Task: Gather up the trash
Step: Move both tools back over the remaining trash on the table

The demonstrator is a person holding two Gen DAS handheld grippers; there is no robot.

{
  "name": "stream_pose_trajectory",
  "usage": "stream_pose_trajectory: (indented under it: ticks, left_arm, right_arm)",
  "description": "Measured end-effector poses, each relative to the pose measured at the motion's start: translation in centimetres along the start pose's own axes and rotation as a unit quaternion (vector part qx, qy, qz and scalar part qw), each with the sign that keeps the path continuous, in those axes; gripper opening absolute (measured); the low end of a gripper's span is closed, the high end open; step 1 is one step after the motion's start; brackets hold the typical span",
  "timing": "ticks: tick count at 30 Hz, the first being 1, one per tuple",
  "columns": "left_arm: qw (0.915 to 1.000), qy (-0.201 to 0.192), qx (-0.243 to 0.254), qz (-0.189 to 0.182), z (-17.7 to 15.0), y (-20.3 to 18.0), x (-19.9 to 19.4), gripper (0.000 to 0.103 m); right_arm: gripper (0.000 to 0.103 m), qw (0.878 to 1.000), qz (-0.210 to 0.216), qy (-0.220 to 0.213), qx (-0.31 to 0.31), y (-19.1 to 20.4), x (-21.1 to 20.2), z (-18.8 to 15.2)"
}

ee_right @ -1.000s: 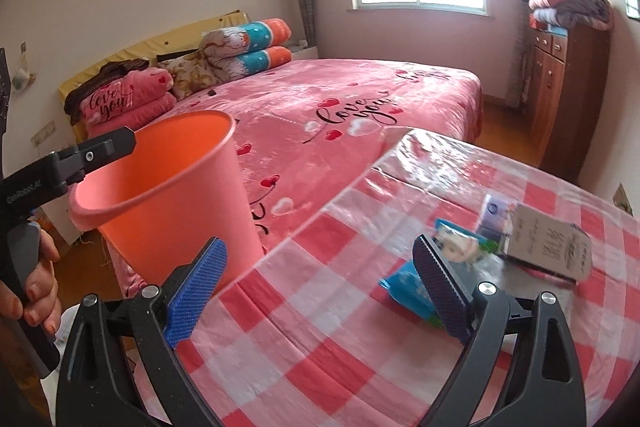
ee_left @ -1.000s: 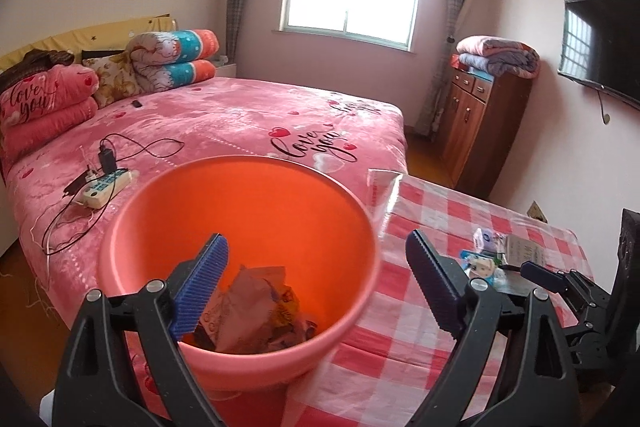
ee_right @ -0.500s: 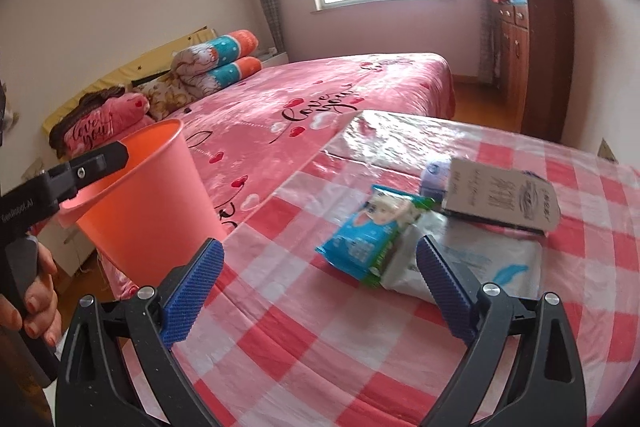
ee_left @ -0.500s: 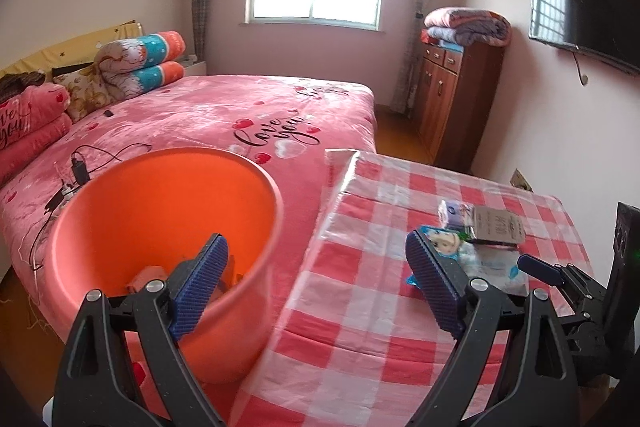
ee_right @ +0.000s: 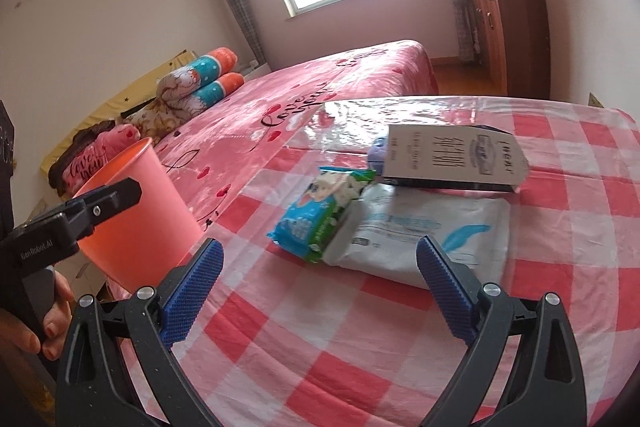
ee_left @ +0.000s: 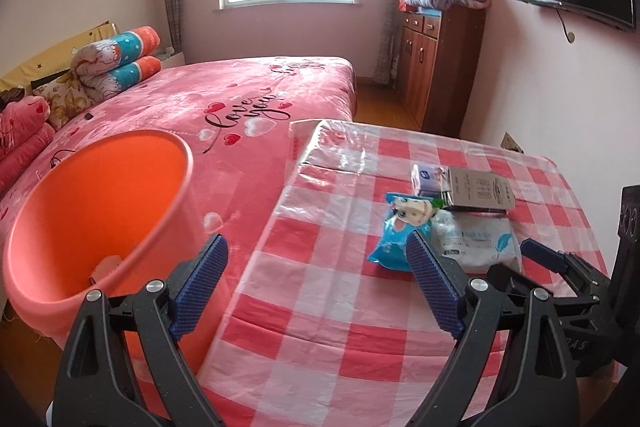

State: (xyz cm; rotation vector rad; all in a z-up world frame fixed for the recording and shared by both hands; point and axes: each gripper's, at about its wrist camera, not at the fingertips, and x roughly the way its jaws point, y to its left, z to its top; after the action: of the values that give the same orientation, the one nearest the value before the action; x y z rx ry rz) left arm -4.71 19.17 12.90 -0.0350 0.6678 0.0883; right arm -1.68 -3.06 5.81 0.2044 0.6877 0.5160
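Orange plastic makes up the bucket (ee_left: 100,211), which sits off the counter's left edge, between the counter (ee_left: 320,307) and the pink bed (ee_left: 224,95). Some crumpled trash lies low inside the bucket, mostly hidden by its wall. The counter has a red and white checked cloth under clear plastic. Near its far right part lie four things close together. A blue wipes pack (ee_right: 316,219) with a baby's face lies nearest the bucket side. A white flat pack (ee_right: 420,231) lies just beside it, touching it. Behind them a grey-brown paper bag (ee_right: 452,157) rests partly over a small purple pack (ee_right: 378,155). The left gripper (ee_left: 316,287) hangs over the counter's near left edge with its jaws wide apart and nothing between them; its left finger is in front of the bucket's wall. The right gripper (ee_right: 320,291) hangs over the counter's near side, jaws wide apart too, holding nothing, pointing toward the blue and white packs. A wooden cabinet (ee_left: 436,67) with folded blankets on top stands by the far wall.
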Motion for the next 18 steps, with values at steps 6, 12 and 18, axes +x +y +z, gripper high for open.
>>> stream_pose_trajectory:
  ticks: [6, 12, 18]
  left_arm:
    - [0.9998, 0.013, 0.017, -0.003, -0.2, -2.1, 1.1, 0.091]
    - [0.9992, 0.023, 0.032, -0.007, -0.4, -4.1, 2.1, 0.091]
    - [0.9978, 0.039, 0.047, -0.024, -0.2, -6.6, 3.8, 0.091]
  right_arm:
    - [0.096, 1.0, -0.001, -0.003, 0.021, -2.2, -0.3, -0.2]
    - [0.096, 0.999, 0.0, -0.003, 0.048, -4.9, -0.8, -0.4]
    - [0.096, 0.996, 0.004, 0.003, 0.089, -7.9, -1.2, -0.5]
